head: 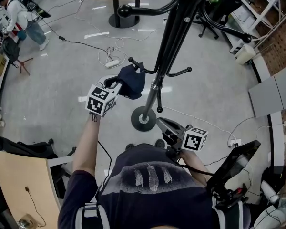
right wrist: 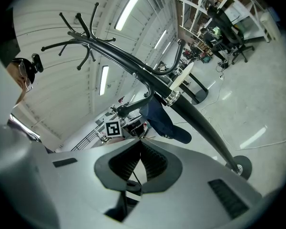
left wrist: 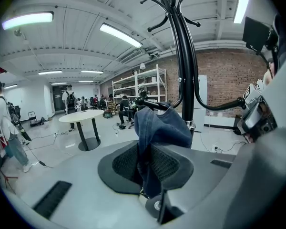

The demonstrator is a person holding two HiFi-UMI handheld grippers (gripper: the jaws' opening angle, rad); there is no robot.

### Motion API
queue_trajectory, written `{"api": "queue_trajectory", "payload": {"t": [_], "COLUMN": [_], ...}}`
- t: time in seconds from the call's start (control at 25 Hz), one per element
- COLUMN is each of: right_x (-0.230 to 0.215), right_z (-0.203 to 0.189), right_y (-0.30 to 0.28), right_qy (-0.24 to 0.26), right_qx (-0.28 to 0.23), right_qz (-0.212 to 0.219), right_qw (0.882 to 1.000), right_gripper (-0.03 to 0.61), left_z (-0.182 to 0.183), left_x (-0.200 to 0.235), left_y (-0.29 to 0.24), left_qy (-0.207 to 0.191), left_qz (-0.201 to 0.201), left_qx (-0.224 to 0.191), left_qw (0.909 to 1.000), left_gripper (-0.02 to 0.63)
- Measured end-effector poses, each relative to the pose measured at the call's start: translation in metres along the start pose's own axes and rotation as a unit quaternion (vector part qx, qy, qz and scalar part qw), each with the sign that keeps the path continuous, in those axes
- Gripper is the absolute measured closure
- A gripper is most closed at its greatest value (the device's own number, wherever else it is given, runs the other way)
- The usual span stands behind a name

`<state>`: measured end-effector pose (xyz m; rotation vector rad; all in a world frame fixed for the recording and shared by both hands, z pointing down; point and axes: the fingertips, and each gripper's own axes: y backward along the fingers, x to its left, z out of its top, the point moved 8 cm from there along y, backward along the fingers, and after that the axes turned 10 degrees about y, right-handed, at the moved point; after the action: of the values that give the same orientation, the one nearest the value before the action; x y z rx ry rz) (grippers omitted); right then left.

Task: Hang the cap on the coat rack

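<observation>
Cap (head: 129, 81), dark blue denim, rests at a lower hook (head: 136, 63) of the coat rack (head: 169, 46), its fabric pinched between the left gripper's (head: 115, 84) jaws. The right gripper (head: 163, 125), beside the rack's pole, has its jaws pressed together, empty.

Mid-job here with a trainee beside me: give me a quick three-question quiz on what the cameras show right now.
1. Pick one: the cap is A red, B dark blue, C white.
2. True or false: the right hand-held gripper holds the cap.
3. Fill in: the right hand-held gripper's jaws are ___.
Key: 1 B. 2 False; the left hand-held gripper clamps it. 3 shut.
</observation>
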<state>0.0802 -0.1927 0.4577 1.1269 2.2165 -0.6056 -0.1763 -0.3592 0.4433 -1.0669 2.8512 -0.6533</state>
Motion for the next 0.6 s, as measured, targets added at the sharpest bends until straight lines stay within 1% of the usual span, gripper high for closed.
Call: {"api": "queue_trajectory", "payload": {"t": [0.6], "right_x": [0.0], "right_z": [-0.002], "right_y": [0.006], "right_qy": [-0.004], "right_qx": [-0.009], "right_qz": [0.005], "right_qw": [1.0], "right_gripper": [0.572], "left_z": [-0.006], "left_x": [-0.016], "left_y": [-0.006], "left_qy": [-0.003], "left_qz": [-0.01], "left_qx": [0.012], "left_qw": [0.9999], "left_gripper": [0.548]}}
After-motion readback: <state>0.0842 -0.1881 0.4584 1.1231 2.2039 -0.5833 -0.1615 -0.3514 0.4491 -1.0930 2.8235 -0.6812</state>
